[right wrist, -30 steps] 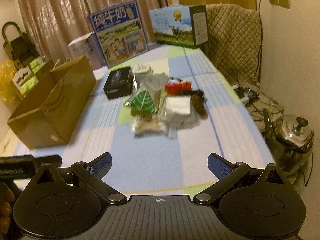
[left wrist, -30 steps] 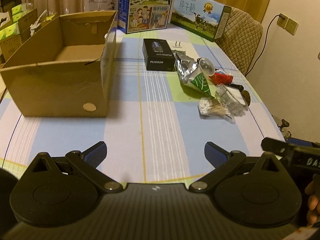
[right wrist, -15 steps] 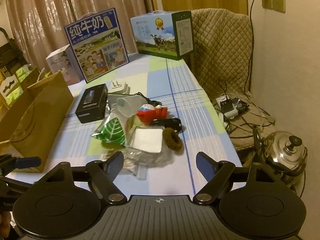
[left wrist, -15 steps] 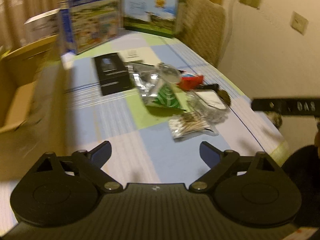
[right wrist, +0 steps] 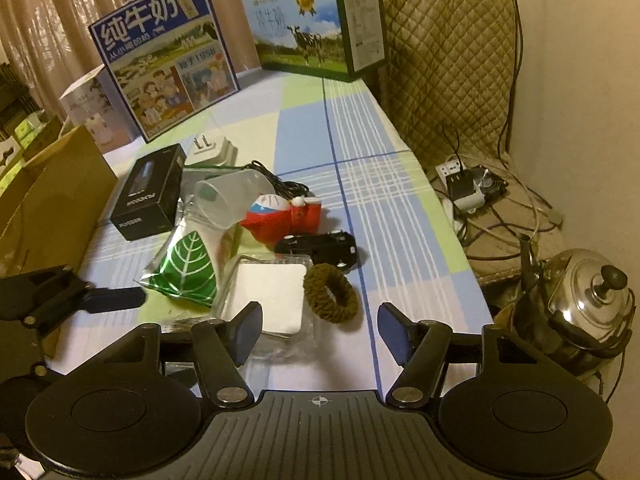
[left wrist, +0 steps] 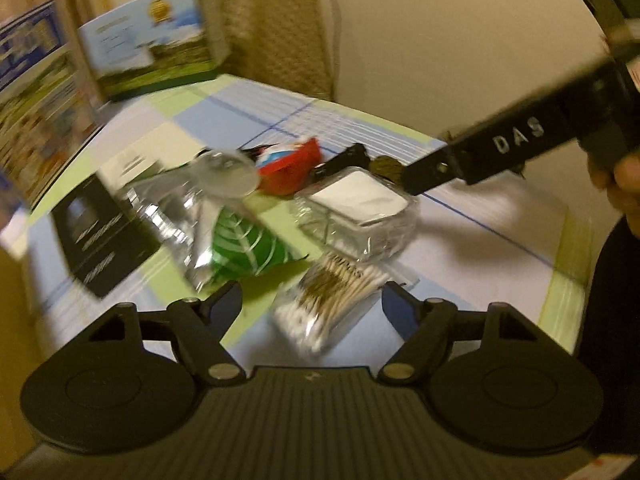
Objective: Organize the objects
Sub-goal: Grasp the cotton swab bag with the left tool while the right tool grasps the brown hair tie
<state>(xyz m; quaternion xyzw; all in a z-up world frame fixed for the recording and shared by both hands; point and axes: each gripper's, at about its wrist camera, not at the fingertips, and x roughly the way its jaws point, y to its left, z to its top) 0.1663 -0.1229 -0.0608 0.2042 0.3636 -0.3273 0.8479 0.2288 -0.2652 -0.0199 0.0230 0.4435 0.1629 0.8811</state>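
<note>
A heap of small objects lies on the checked tablecloth. My left gripper (left wrist: 312,304) is open and empty, just above a bag of cotton swabs (left wrist: 332,300). Beyond it lie a green leaf-print foil pouch (left wrist: 244,248), a clear packet with a white pad (left wrist: 360,204), a red toy (left wrist: 288,164) and a black box (left wrist: 100,228). My right gripper (right wrist: 320,328) is open and empty, close over the white pad packet (right wrist: 272,296) and a brown hair tie (right wrist: 330,292). A black toy car (right wrist: 320,246), a clear plastic cup (right wrist: 228,200) and the black box (right wrist: 148,192) lie further on.
A cardboard box (right wrist: 48,200) stands at the left. Two milk cartons (right wrist: 164,56) (right wrist: 316,28) stand at the table's far end. A quilted chair (right wrist: 444,48), cables and a steel kettle (right wrist: 580,300) are off the table's right edge. The left gripper's finger (right wrist: 108,300) shows in the right wrist view.
My left gripper swung right, away from the cardboard box, and closed in on the cotton swabs. My right gripper moved forward over the heap. Both stayed open.
</note>
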